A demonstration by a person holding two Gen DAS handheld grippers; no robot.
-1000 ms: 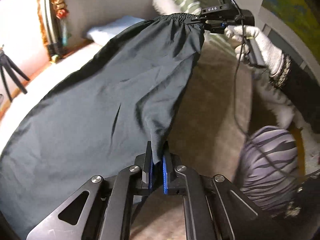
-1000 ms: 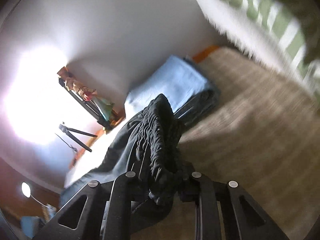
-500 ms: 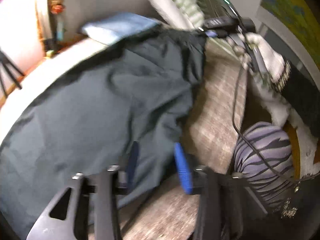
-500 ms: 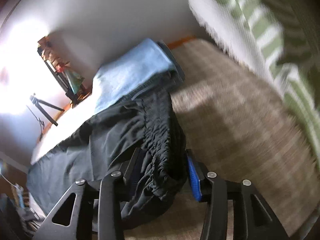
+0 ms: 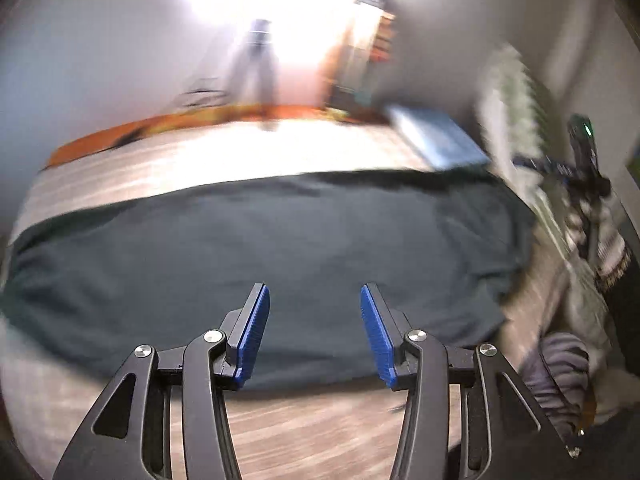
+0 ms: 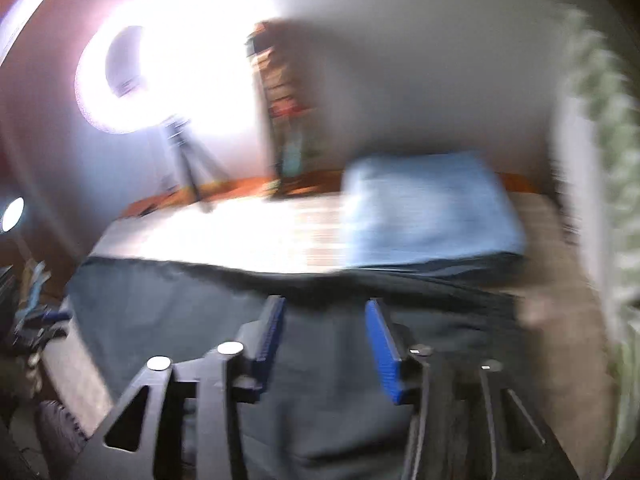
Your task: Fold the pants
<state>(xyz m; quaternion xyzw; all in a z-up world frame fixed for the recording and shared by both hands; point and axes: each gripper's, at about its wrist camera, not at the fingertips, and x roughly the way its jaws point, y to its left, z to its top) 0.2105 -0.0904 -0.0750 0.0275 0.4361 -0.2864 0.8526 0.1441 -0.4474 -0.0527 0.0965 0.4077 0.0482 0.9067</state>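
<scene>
The dark pants (image 5: 256, 248) were lying spread out flat on the bed (image 5: 200, 160), a wide dark slab running pretty much left to right across the near half of the cover. In the right wrist view the same pants (image 6: 328, 380) filled the lower middle, with their far edge looking a bit rumpled, though everything was smeared with blur, so no fine detail there.

The left tongs (image 5: 315, 334) were wide open with nothing between the blue pads (image 5: 253, 336), sitting over the near edge of the fabric. Whether they touched it, couldn't tell. The right tongs (image 6: 324, 340) were gaping open too, empty, above the pants nearer their far right part. From the left wrist view the right tongs showed up again (image 5: 556, 168) at the far right, with the gloved hand (image 5: 600, 232) holding them.

Just past the pants on the far right sat a folded light blue stack (image 6: 428, 216), its near edge right beside the dark fabric. A green and white striped blanket (image 6: 600, 160) hung along the right side. On the far side of the bed ran an orange strip (image 5: 160, 132), and behind that stood a tripod (image 6: 188, 164) with a blazing ring light (image 6: 160, 68) against the wall, plus a tall cluttered rack (image 6: 284, 108) next to it.
</scene>
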